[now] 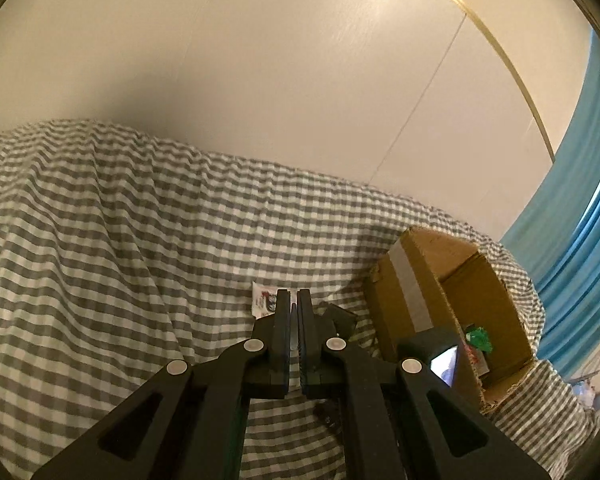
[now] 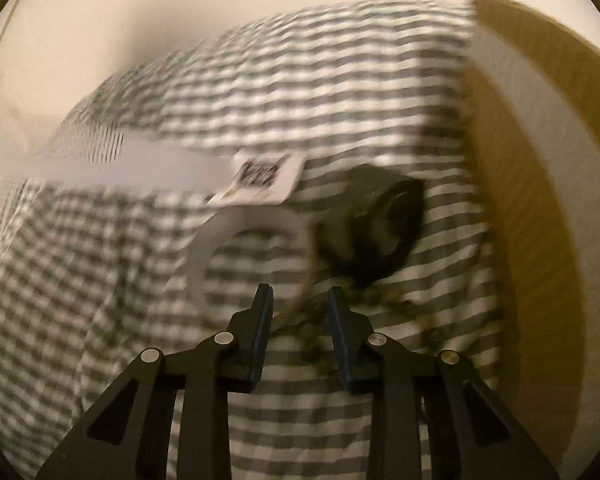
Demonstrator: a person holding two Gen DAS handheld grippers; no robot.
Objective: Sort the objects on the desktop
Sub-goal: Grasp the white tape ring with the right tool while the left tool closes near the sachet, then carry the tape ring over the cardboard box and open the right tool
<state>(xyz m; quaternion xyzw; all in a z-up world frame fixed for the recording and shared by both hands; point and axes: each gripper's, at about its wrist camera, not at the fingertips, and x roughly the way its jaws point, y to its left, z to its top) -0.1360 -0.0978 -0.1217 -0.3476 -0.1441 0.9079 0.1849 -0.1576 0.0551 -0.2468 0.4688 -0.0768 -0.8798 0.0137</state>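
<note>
My left gripper (image 1: 294, 294) is shut with nothing visible between its fingers, held above the checked cloth (image 1: 120, 240). A small white printed packet (image 1: 263, 303) lies just beyond its tips, and a dark object (image 1: 340, 318) sits to their right. An open cardboard box (image 1: 452, 292) stands at the right with a green wrapper (image 1: 478, 338) inside. In the blurred right wrist view, my right gripper (image 2: 300, 294) is open and empty, just short of a crumpled black object (image 2: 374, 224). The white packet (image 2: 266, 178) and a white curved piece (image 2: 236, 232) lie to its left.
The box wall (image 2: 540, 200) fills the right side of the right wrist view. A cream wall (image 1: 260, 60) rises behind the cloth. A blue curtain (image 1: 580, 208) hangs at the far right. A blurred white band (image 2: 100, 160) crosses the cloth at left.
</note>
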